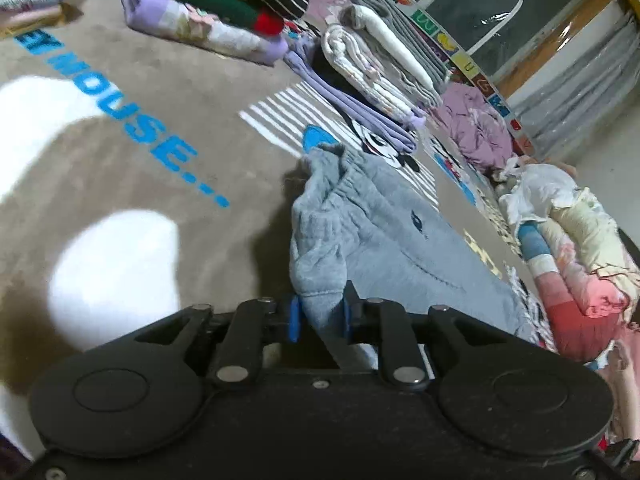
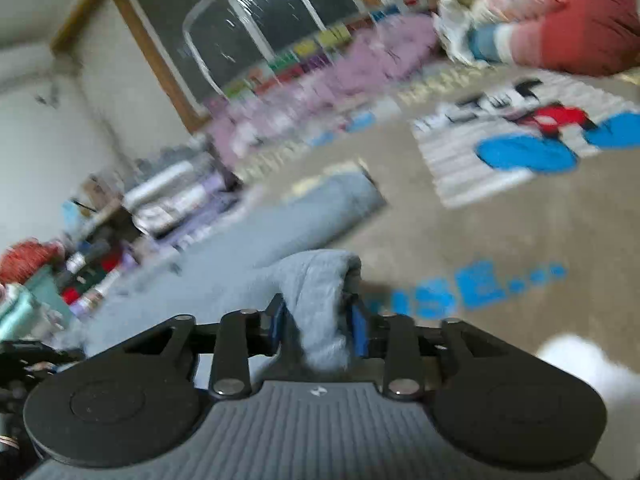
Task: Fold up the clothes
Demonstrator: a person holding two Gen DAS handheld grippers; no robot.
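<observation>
**Both grippers pinched the grey garment over the printed carpet**

The left gripper point(image 1: 320, 316) had its two blue-padded fingers closed on a bunched edge of the grey fleece garment point(image 1: 384, 240), the cloth squeezed between the pads and rising in a thick fold just ahead of them. From that grip the garment ran forward and to the right across the beige carpet point(image 1: 132, 168), lying partly flat, with a small dark embroidered mark on its upper face and a gathered band at its far end. Blue lettering point(image 1: 120, 108) ran across the carpet to the left of the garment, and a striped cartoon print lay beyond its far end.

The right gripper point(image 2: 318, 324) likewise had its fingers pressed onto a rolled edge of the same grey garment point(image 2: 280, 232), a rounded hump of fleece standing up between the blue pads. That view was motion-blurred; the rest of the garment stretched away to the left and up toward a blunt far end resting on the carpet point(image 2: 460, 232).

Beyond the garment in the left wrist view sat a stack of folded clothes point(image 1: 372, 64) in white, grey and lilac, and further left a second pile point(image 1: 216, 8) with red, green and striped pieces on a lilac one. A heap of unfolded clothes point(image 1: 576, 256) in pink, cream and red lay along the right side, near a crumpled mauve garment point(image 1: 476, 124). A window point(image 1: 480, 4) with a wooden frame stood behind
</observation>
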